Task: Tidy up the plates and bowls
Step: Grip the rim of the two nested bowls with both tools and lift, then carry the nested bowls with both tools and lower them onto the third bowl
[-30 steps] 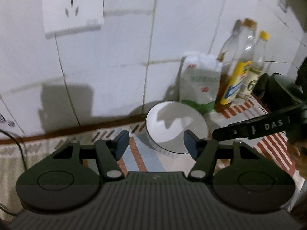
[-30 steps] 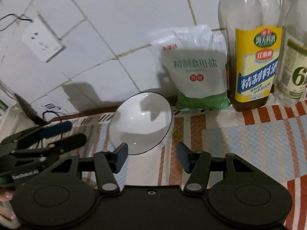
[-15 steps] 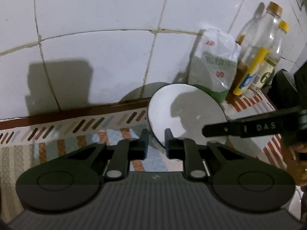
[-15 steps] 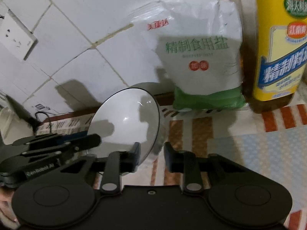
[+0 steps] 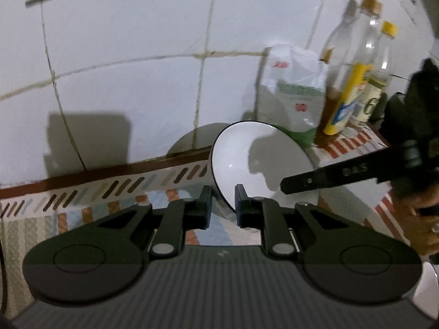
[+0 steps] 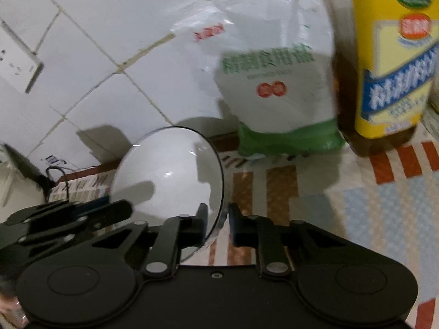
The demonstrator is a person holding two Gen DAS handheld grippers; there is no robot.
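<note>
Left hand-held gripper (image 5: 222,204) has its fingers nearly together, straddling the near rim of the white bowl (image 5: 260,161); looks like a pinch on the rim, though contact on the left pad isn't clear from the left wrist view. Right hand-held gripper (image 6: 216,223) is likewise narrowed onto the opposite rim of the same bowl, rim edge sitting between its pads. So both grippers appear to be holding one bowl, which is tipped up on edge, opening facing the left camera, over the striped mat (image 6: 370,205) on the bench. Can't tell if the bowl's lower edge is touching the mat or lifted clear.

Behind it against the tiled wall (image 5: 137,68): salt bag (image 6: 274,82), yellow-label cooking wine bottle (image 6: 395,63), a second bottle (image 5: 380,82) beside that.

Progress, my read: early. One bowl grasped, not yet placed. No stack, rack or other plates visible in either view, so the destination is unknown. Remaining: carry the bowl there, set it down, release, then repeat for other dishes.

Risk: two-sided rim pinch on glazed ceramic could slip if the hands diverge.
</note>
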